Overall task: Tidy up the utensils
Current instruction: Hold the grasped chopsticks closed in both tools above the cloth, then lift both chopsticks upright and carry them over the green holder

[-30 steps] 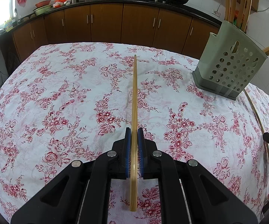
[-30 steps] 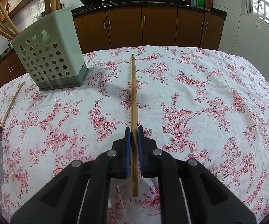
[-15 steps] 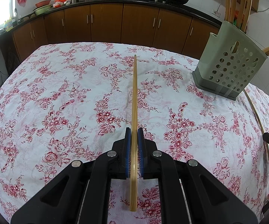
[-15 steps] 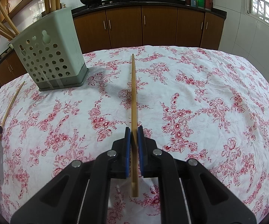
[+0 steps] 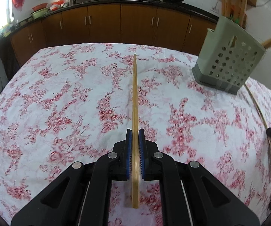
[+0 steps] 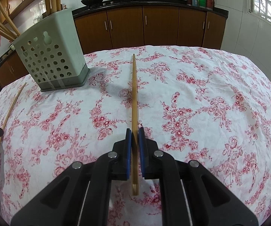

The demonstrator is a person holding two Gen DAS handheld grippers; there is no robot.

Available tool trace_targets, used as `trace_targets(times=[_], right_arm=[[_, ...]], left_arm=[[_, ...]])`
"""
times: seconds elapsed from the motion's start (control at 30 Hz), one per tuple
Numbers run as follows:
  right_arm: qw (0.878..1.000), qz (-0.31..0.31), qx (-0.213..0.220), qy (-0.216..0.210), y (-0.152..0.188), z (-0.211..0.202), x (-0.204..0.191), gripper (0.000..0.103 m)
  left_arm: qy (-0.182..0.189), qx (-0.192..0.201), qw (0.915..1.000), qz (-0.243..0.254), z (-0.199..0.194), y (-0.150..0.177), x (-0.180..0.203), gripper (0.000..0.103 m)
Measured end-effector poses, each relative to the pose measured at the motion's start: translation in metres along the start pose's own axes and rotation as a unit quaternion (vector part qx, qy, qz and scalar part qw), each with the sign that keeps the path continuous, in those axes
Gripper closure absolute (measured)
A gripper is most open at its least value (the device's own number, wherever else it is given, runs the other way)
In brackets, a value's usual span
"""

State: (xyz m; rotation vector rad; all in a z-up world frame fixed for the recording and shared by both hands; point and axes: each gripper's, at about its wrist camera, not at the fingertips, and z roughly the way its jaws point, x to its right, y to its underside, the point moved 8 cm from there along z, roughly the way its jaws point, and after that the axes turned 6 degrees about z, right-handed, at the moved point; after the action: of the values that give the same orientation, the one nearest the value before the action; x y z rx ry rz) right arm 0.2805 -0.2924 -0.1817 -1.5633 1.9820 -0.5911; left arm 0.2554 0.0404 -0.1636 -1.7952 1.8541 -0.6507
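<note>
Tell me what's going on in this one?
A person holds a tool in each hand, each shut on one wooden chopstick: the left tool grips its chopstick, the right tool its own chopstick. Both chopsticks point out over the floral tablecloth. The green perforated utensil holder already has several sticks in it.

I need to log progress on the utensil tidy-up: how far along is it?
Several chopsticks already stand in the green holder. In hand: the left hand-held gripper is shut on one chopstick, and the right hand-held gripper is shut on another chopstick. Left to do: both must go into the holder; no other loose utensil shows on the tablecloth.
</note>
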Motion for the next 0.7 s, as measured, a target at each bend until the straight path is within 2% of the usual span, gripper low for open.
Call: trace_targets(times=[0.17, 0.27, 0.47, 0.63, 0.7], right_arm=[[1.0, 0.009, 0.001, -0.01, 0.002, -0.002, 0.004, 0.094], [1.0, 0.004, 0.018, 0.002, -0.001, -0.012, 0.004, 0.095], [0.996, 0.007, 0.09, -0.007, -0.034, -0.061, 0.005, 0.095], [0.988, 0.011, 0.154, -0.02, -0.069, -0.107, 0.004, 0.095], [0.985, 0.012, 0.172, -0.026, -0.08, -0.121, 0.005, 0.095]], left_arm=[[-0.003, 0.0, 0.9999, 0.016, -0.008, 0.009, 0.002, 0.095], [-0.007, -0.004, 0.9994, 0.034, -0.012, 0.008, 0.002, 0.095], [0.001, 0.069, 0.9969, 0.037, -0.06, -0.032, -0.004, 0.095], [0.019, 0.133, 0.9907, 0.02, -0.104, -0.075, -0.008, 0.095], [0.026, 0.147, 0.9887, 0.016, -0.113, -0.086, -0.008, 0.095]])
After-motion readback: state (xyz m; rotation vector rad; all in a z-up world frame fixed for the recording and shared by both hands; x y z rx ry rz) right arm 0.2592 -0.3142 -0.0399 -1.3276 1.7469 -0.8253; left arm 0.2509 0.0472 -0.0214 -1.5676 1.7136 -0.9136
